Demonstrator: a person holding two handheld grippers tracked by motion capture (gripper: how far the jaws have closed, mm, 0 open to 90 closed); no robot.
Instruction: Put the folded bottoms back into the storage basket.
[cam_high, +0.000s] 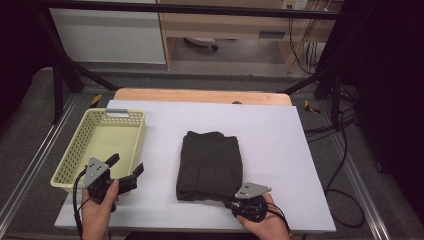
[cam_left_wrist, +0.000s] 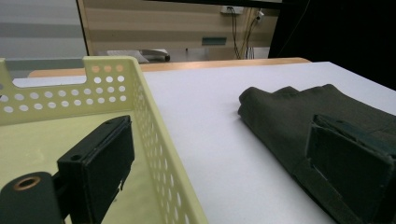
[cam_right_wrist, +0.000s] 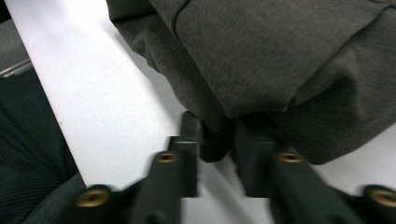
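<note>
Dark olive fabric, folded into a neat rectangle, is the item in hand: the folded garment (cam_high: 210, 166) lies flat on the white table sheet (cam_high: 280, 150), about mid-table and toward your edge. From the high view, your right gripper (cam_high: 234, 204) sits at the garment's near right corner, your right hand (cam_high: 262, 220) behind it at the table's front edge. Your left gripper (cam_high: 125, 172) hangs over the near right corner of the pale yellow perforated basket (cam_high: 80, 150), jaws spread wide with nothing between them, your left hand (cam_high: 97, 212) below it. Basket and garment stand apart, bare sheet between them. In the left gripper view, one jaw hangs over the basket's inside and the other shows in front of the garment's edge; the basket's side wall (cam_left_wrist: 159, 140) runs between the two jaws. The basket holds nothing that can be seen, and the garment (cam_left_wrist: 299, 112) lies to its right on the sheet (cam_left_wrist: 210, 107). In the right gripper view, the jaws stand partly apart at the garment's corner (cam_right_wrist: 261, 70), and a fold of the cloth bulges down into the gap between them. The picture is blurred, but the pads look loose about the fold rather than pressed onto it. White sheet (cam_right_wrist: 102, 112) shows to the left of the corner.
</note>
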